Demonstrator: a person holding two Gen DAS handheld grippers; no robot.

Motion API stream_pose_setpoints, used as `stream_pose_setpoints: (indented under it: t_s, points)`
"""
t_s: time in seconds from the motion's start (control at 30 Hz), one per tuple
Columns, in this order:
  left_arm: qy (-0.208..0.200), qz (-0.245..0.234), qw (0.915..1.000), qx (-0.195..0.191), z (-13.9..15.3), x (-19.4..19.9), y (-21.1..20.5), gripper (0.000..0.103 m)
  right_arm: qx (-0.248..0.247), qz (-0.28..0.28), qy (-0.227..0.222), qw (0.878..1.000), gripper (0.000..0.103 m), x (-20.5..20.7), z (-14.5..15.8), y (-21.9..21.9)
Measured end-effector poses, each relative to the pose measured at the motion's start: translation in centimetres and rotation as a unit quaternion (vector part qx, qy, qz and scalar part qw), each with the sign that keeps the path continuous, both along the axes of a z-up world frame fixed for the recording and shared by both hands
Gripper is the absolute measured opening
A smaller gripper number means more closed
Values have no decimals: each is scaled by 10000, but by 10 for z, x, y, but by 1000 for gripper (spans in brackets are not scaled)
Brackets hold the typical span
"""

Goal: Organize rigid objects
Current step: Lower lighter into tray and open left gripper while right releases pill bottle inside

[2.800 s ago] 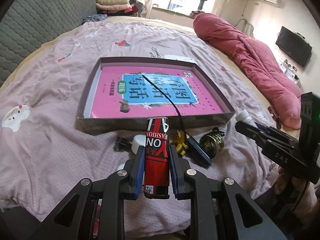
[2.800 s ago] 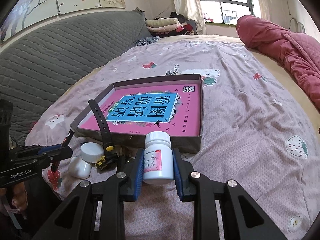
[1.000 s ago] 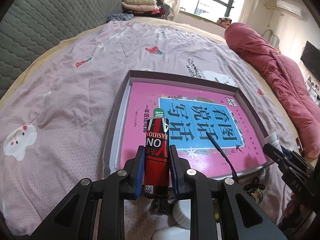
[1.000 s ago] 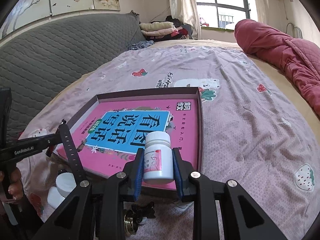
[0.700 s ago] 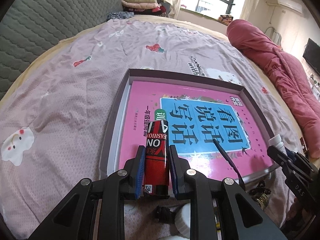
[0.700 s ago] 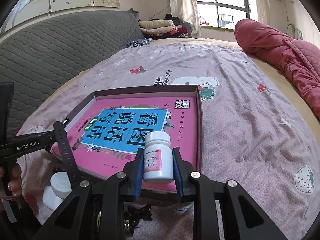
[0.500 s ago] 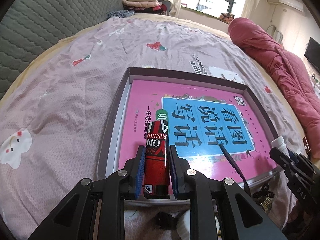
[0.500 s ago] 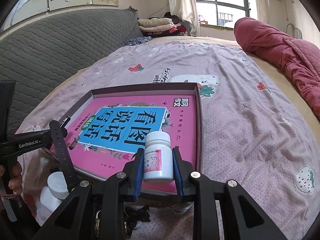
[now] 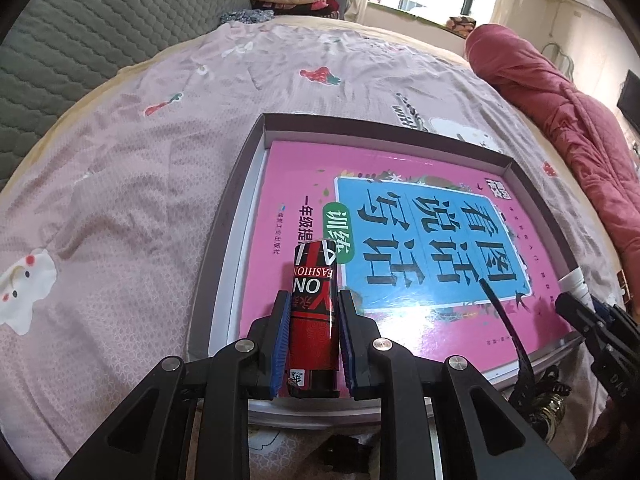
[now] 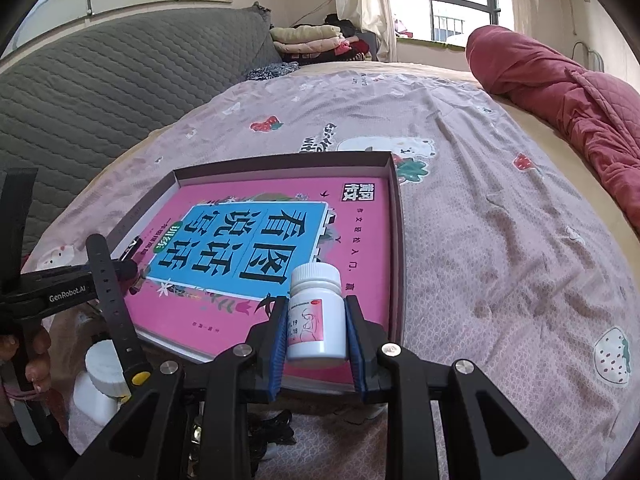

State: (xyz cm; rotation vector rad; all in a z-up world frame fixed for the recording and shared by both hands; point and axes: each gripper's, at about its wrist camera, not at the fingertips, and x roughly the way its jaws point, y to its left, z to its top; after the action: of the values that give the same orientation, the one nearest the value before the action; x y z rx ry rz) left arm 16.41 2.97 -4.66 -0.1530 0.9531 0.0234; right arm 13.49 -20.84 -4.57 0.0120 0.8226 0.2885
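The left gripper is clamping a red lighter over the near left corner of the shallow box. The right gripper is squeezing a white pill bottle above the box's near right corner, over the pink book lying inside.

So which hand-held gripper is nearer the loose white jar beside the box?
Left. The left hand-held gripper, gripping a red can, hangs just above the white jar; the right hand-held gripper, gripping a white bottle, is farther along the box's near edge.
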Motion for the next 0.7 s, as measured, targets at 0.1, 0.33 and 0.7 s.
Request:
stream_pose_setpoints:
  t_s: [0.1, 0.33, 0.7]
  points:
    - [42, -36, 10000, 22, -1, 1, 1, 23, -137, -5, 24, 9999, 27, 0, 1, 2]
    - [87, -12, 9998, -205, -1, 1, 10, 24, -481, -19, 106, 9988, 27, -1, 0, 6]
    - [106, -36, 9998, -192, 1, -7, 13, 27, -499, 0, 114, 9987, 27, -1, 0, 5]
